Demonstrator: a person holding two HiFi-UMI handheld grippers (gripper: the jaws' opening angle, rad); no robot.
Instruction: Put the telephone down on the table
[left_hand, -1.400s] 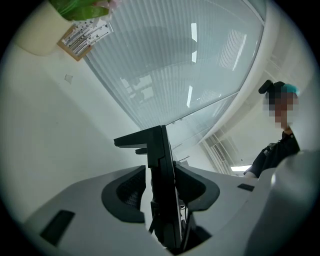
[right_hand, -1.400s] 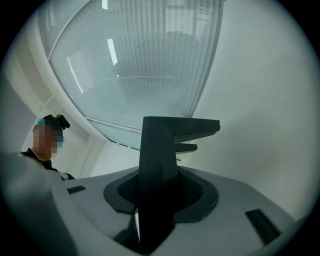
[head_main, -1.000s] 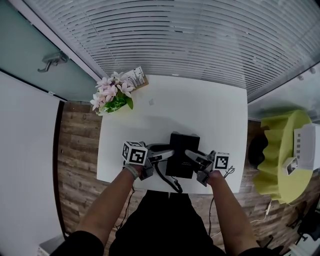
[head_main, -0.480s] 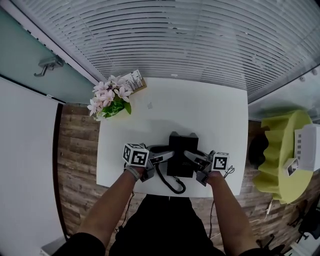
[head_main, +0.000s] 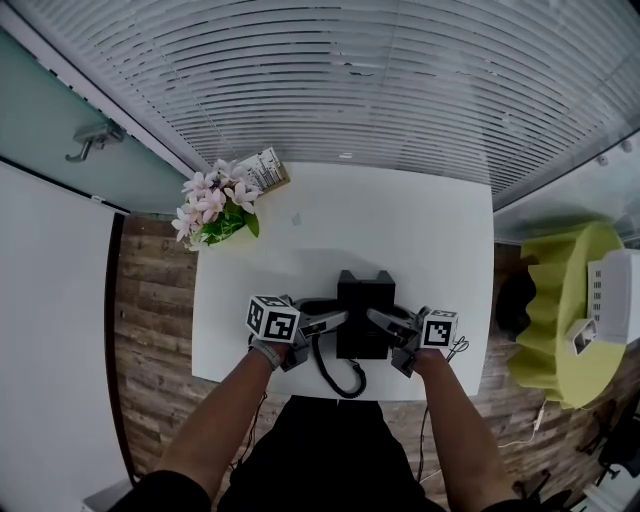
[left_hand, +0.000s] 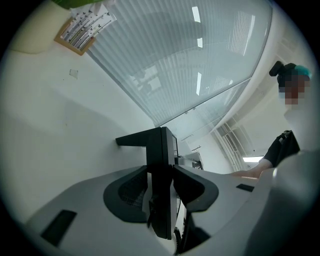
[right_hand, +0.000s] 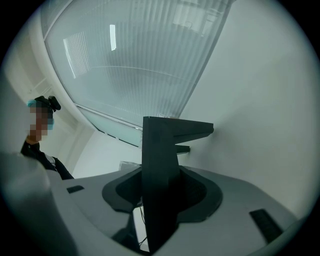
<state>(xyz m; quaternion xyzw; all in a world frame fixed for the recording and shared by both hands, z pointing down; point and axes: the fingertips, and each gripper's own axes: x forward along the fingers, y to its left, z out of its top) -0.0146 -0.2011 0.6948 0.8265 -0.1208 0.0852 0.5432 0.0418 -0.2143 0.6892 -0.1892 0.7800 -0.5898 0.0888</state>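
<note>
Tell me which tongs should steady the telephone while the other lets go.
Left, probably. The left tongs clamp the telephone's edge between both pads, while the right tongs' jaws are opening with the telephone between them, so that side is the one releasing.

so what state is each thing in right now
telephone: between both grippers, over the table
cord: coiled, looped at table's near edge
left gripper: shut on telephone
right gripper: jaws opening, telephone between them
flowers: in bloom, at table's far left corner
</note>
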